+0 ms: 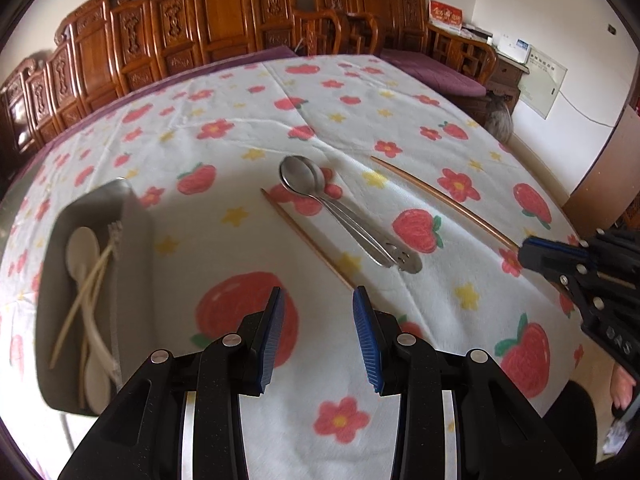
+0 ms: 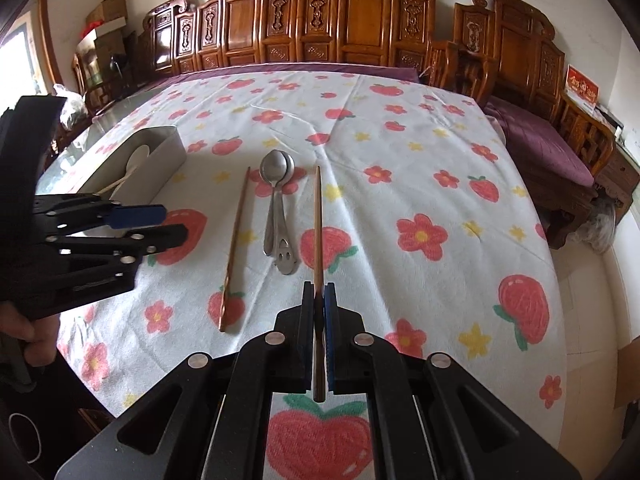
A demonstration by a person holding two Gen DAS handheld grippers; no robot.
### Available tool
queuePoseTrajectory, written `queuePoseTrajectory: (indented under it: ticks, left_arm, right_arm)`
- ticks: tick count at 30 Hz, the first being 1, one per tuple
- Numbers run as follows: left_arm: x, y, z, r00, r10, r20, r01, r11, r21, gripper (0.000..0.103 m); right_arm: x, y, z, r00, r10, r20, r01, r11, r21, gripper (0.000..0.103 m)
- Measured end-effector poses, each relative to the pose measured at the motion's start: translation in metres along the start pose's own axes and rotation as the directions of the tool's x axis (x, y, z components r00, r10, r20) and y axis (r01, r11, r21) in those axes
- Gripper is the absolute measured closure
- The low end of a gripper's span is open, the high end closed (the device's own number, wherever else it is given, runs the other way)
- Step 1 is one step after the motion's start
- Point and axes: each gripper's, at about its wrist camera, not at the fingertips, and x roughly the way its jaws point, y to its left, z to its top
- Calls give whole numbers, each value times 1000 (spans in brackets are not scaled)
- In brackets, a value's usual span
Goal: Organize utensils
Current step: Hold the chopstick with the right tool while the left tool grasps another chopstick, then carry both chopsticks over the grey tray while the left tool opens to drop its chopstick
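Note:
My right gripper is shut on the thick end of a brown wooden chopstick, which points away over the cloth; the left wrist view shows this gripper and chopstick at the right. A second chopstick lies flat to the left of two stacked metal spoons. My left gripper is open and holds nothing; it hovers over the near end of the lying chopstick. A grey tray at the left holds white spoons, pale chopsticks and a fork.
A white cloth with strawberries and flowers covers the table. Carved wooden chairs line the far side, and a bench with a purple cushion stands at the right. A person's hand holds the left gripper.

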Motion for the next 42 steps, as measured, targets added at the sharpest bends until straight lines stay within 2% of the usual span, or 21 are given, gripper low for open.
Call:
queuePoseTrajectory:
  ticks: [8,14,19,21,24,35,42]
  left_arm:
    - [37,-14,15,998,-23,-59,22,1000,-13,70]
    - [48,-22,13,996,12,-84,-12,1000,1,70]
    - [51,-14,6,994,24,-108,-25,1000,-14,71]
    - [50,-11,3,994,39,-105,-40,999,-11,82]
    - [48,-5,1,993,45,-109,-47,999,-13,94]
    - [31,13,-16,985,91,-144,-92,996,-1,99]
    - [-2,24,-20,989,95,-112,-99,995,-28,99]
  right_arm:
    - [4,-9,-4,1000,7,-9,-7,1000,30,97]
    - [0,-5,-3,1000,12,1,-12,1000,19,97]
    - [-4,-1,0,1000,19,13,-19,1000,11,97]
    - [-5,-1,1,1000,26,15,-27,1000,16,97]
    - [-6,-2,1,999,34,16,-35,999,24,97]
    - [-20,5,8,998,37,49,-37,999,3,97]
    - [-28,17,11,996,53,66,-52,998,-23,97]
